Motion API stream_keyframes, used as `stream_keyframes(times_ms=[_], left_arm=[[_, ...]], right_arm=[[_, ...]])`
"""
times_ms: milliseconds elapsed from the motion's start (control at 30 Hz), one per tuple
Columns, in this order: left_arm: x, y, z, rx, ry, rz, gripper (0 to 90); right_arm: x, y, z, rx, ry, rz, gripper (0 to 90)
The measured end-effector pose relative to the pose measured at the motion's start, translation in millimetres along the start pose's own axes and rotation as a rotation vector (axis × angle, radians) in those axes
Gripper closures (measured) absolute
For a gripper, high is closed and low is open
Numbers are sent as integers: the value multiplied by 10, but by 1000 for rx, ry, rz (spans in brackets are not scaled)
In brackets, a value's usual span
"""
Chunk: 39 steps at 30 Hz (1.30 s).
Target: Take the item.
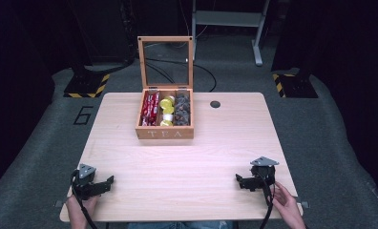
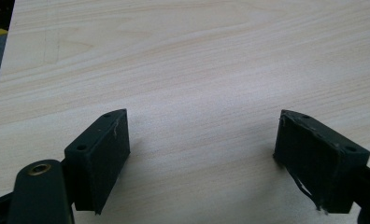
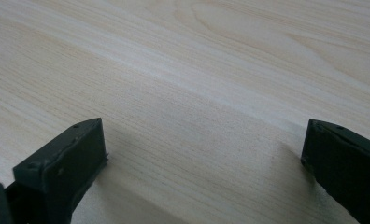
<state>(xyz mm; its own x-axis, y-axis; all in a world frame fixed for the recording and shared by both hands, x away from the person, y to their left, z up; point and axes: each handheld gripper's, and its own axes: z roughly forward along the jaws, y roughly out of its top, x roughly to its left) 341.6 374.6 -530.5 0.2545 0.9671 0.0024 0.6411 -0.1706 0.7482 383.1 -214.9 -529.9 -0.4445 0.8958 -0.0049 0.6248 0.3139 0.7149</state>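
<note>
Bench (image 1: pixel 177 157): open tea box (image 1: pixel 165 114) at far centre; left hand-held gripper (image 1: pixel 108 181) and right hand-held gripper (image 1: pixel 238 180) at near edge, jaws wide apart, empty.

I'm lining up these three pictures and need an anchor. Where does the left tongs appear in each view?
High view: the left tongs lies at the table's near left corner, the person's hand behind it.
Left gripper view: its own two black jaws rise from the bottom, wide apart, nothing between them.
Right gripper view: not in it.
Shared landmark: the pale wood-grain tabletop under both tongs.
</note>
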Motion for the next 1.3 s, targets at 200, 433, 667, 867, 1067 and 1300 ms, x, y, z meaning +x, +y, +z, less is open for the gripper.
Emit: stream_keyframes(times_ms=[200, 433, 667, 867, 1067, 1300], left_arm=[[0, -1, 0, 0, 0, 0, 178], [7, 1, 8, -5, -6, 3, 176], [10, 4, 12, -6, -8, 5, 175], [15, 6, 11, 6, -4, -2, 147], [23, 2, 20, 6, 6, -15, 105], [102, -1, -27, -30, -55, -56, 99]], right_arm=[[0, -1, 0, 0, 0, 0, 0], [0, -1, 0, 0, 0, 1, 0], [-6, 1, 5, -3, 4, -7, 0], [-4, 1, 3, 1, 2, -6, 0], [-3, 0, 2, 1, 2, -5, 0], [-2, 1, 2, 2, 1, -3, 0]])
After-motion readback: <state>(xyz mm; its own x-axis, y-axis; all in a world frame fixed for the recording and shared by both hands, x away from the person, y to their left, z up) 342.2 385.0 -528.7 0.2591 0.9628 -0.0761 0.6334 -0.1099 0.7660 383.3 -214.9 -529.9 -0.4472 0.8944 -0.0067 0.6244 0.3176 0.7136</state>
